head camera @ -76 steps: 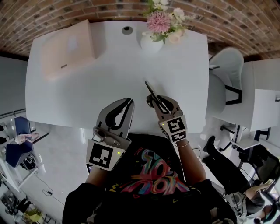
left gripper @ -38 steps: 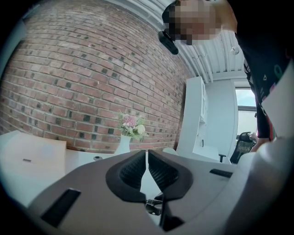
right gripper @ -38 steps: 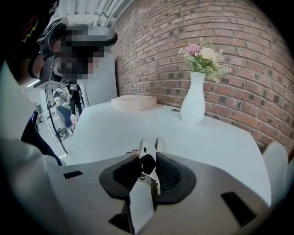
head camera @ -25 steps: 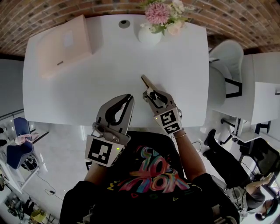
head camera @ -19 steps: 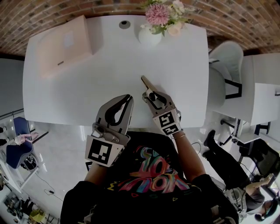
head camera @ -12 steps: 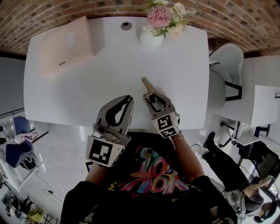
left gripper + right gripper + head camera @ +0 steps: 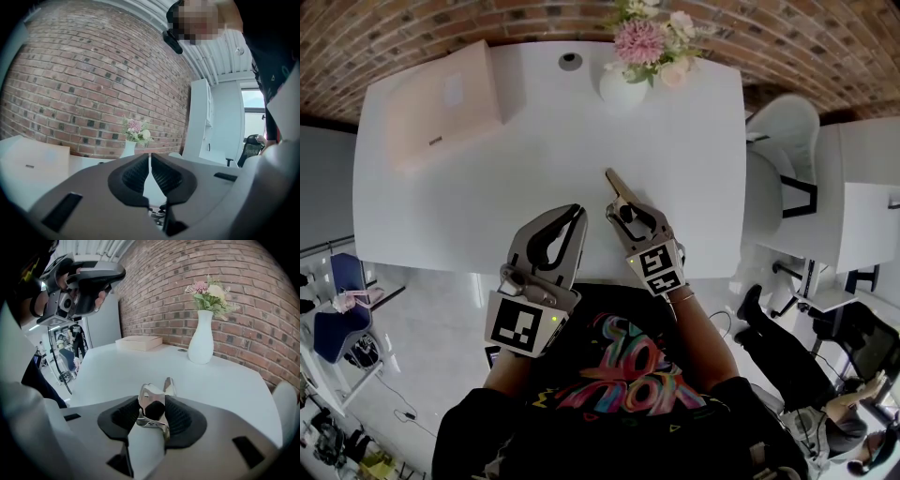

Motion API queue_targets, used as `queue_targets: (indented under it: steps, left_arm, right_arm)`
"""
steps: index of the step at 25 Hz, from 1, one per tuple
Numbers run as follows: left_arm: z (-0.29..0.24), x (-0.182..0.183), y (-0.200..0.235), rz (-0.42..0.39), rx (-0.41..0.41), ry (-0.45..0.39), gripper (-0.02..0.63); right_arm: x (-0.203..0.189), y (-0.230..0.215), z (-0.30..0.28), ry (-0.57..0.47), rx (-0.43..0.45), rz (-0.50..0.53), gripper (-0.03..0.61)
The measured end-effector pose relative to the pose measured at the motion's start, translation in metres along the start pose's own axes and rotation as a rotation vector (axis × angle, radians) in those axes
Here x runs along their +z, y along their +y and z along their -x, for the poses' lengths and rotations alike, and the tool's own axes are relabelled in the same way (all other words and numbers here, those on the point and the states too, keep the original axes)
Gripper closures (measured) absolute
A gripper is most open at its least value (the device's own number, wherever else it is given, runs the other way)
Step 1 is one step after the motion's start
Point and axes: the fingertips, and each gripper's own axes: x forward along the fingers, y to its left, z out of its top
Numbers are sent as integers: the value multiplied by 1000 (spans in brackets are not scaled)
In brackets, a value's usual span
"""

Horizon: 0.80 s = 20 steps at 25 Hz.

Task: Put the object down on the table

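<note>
Shiny metal object (image 7: 151, 411) is sitting between the fingers (image 7: 182, 420) of the right gripper (image 7: 623, 210). They are standing spread and have just been opening. The object is leaning toward the left-side pad and is not looking clamped. Its slim far end is poking out over the desk (image 7: 534, 122), pointing far-left; cannot tell if the tip is touching the surface. Left gripper (image 7: 150, 161) is hovering just left, at the near desk edge, fingers pressed together on nothing. Well apart, at the far edge, a white vase with flowers (image 7: 626, 82) and a pale box (image 7: 441, 103) are standing. My read: lowering is looking done and release is under way. What is remaining is backing the right gripper clear, leaving the object lying free on the desk.
</note>
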Motion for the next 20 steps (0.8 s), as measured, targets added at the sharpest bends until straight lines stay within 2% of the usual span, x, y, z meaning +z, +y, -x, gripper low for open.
queue_targets:
  steps: [3,8,20]
  left_arm:
    - [-1,4,1,21,11,-8,578]
    - [4,2,-1,-3,-1,28,578]
    - [10,26,-6,-30,-4,-29,578]
  right_arm:
    - [2,2,0,-5,13,-16,400]
    - [12,6,6,-26,29,-28,397]
    - [63,7,43,-140,30,-45,374]
